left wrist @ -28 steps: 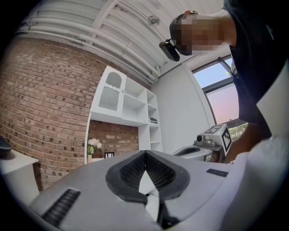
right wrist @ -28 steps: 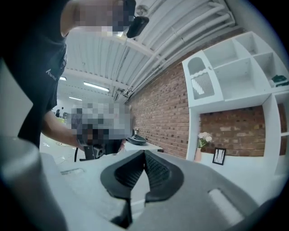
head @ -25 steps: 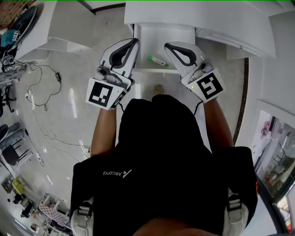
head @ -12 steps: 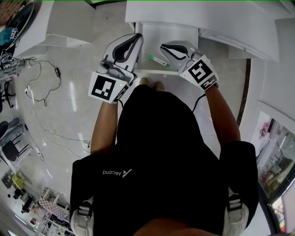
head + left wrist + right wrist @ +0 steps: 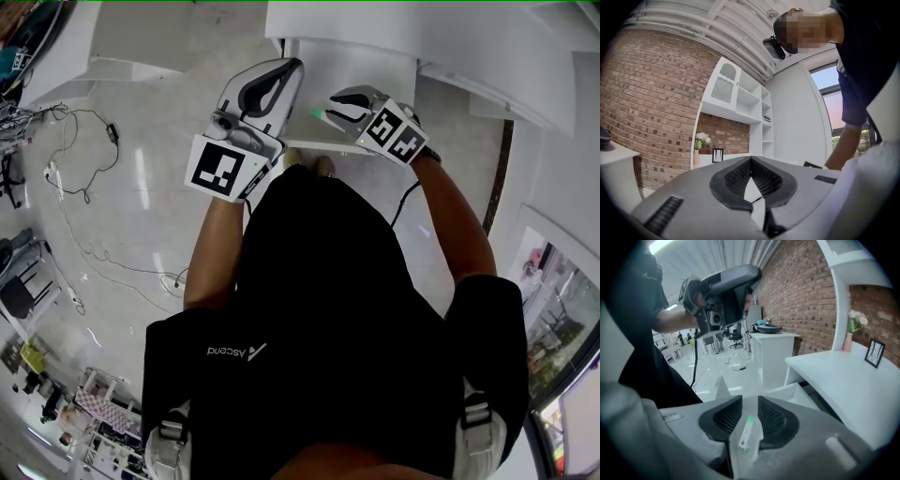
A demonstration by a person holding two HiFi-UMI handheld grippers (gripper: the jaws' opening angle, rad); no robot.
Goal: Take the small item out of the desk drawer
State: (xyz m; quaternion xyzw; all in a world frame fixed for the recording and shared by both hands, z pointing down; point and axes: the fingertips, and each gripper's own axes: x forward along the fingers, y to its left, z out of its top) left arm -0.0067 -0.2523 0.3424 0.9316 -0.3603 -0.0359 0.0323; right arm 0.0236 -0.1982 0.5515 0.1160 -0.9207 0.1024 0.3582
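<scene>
The small item (image 5: 747, 432) is a white tube with a green cap, lying in the open white desk drawer (image 5: 375, 66). In the head view only its green end (image 5: 316, 114) shows beside my right gripper (image 5: 330, 101). In the right gripper view the tube lies in the gap between the jaws of my right gripper (image 5: 750, 401). The jaws are opening and the pads do not press on it. My left gripper (image 5: 286, 73) hovers at the drawer's left side with its tips together and nothing in them; it is also in its own view (image 5: 751, 161).
The white desk top (image 5: 843, 376) runs along the right above the drawer, carrying a small frame (image 5: 874, 352) and a vase of flowers (image 5: 853, 329). Cables (image 5: 84, 141) trail over the glossy floor at left. The person's feet (image 5: 323, 167) stand just under the drawer front.
My right gripper has swung left and forward over the green-capped tube. My left gripper has shifted right and farther forward, to the drawer's left side.
</scene>
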